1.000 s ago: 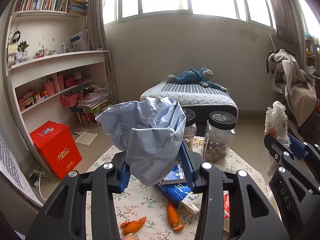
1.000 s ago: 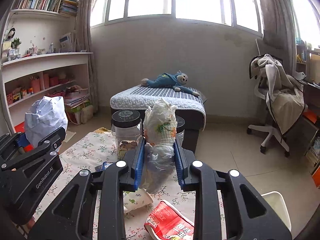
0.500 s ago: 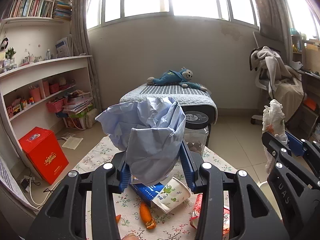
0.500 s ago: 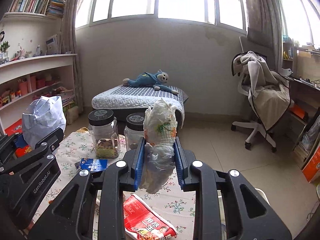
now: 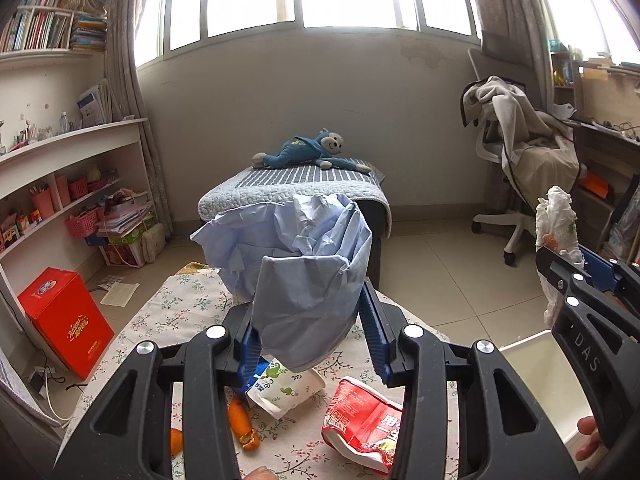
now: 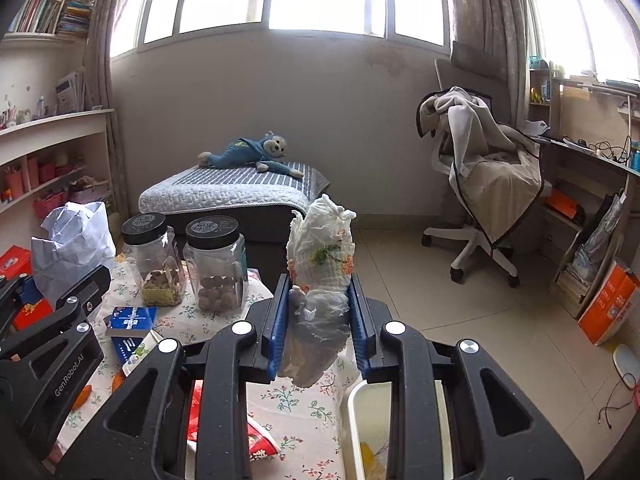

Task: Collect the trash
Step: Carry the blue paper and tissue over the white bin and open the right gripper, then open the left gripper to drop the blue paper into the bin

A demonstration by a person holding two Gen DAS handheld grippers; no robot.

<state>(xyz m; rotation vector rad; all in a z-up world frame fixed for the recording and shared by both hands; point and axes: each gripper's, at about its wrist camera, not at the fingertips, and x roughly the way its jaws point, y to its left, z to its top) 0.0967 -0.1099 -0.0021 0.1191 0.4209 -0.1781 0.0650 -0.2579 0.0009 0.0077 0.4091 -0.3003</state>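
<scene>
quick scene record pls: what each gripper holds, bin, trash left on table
left gripper: shut on crumpled light-blue paper
right gripper: shut on scrunched white plastic bag
bin: white plastic bin at the table's right edge, below the right gripper
table: floral tablecloth
trash on table: red snack wrapper, white paper cup with green print, orange peels
other: two black-lidded clear jars, blue box

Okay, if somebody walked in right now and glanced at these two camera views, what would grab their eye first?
Most likely the big crumpled blue paper clamped in the left tongs, filling the middle of that view. Next, the knotted white plastic bag gripped in the right tongs, above the floral table's edge beside a white bin.
</scene>
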